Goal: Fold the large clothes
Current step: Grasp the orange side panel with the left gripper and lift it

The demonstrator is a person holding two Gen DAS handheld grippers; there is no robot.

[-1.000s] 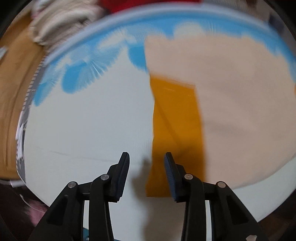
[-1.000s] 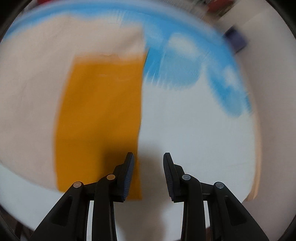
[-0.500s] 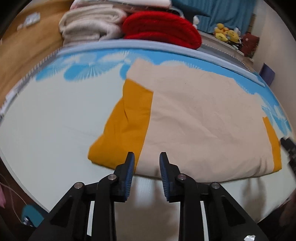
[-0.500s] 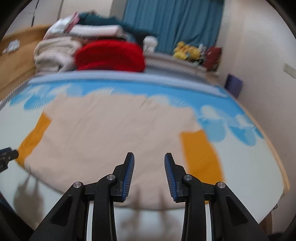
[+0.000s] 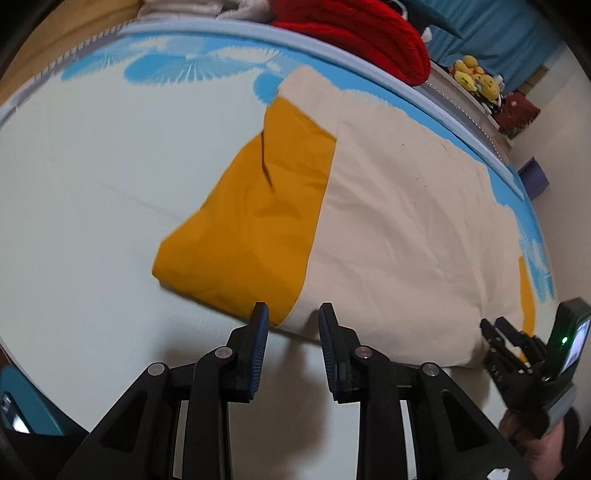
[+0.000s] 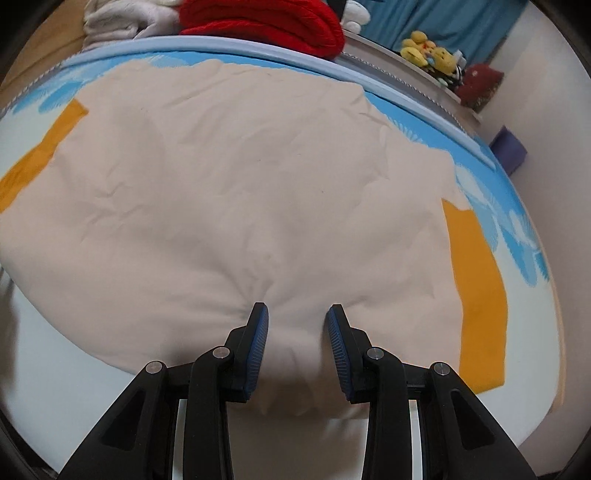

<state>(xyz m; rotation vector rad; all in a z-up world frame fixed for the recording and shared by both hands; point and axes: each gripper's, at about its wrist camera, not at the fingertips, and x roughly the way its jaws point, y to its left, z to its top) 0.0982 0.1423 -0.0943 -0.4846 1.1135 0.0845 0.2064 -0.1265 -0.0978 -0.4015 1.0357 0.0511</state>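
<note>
Across the middle of the bed (image 6: 66, 354), a large cream garment (image 6: 236, 192) with orange sleeves lies spread flat, its hem along the near edge of the mattress and its upper edge toward the far edge, where red and white bedding (image 6: 258, 18) is piled. One orange sleeve (image 5: 255, 218) is already turned inward on the left side; the other orange sleeve (image 6: 476, 288) lies toward the bed's right edge. The right tool (image 6: 295, 332) sits low over the hem with a puckered ridge of cream cloth between its partly spread jaws; whether the pads press on it cannot be told. The left tool (image 5: 291, 325) hovers at the near edge where orange meets cream, its jaws easing apart, cloth just ahead of them and not yet clamped. The likely risk: a pinch that takes only the top layer, or only one hand's corner, would let the fold drag crooked, bunch the body, or pull the turned sleeve back out. Loose, soft fabric could also slip free mid-lift.
</note>
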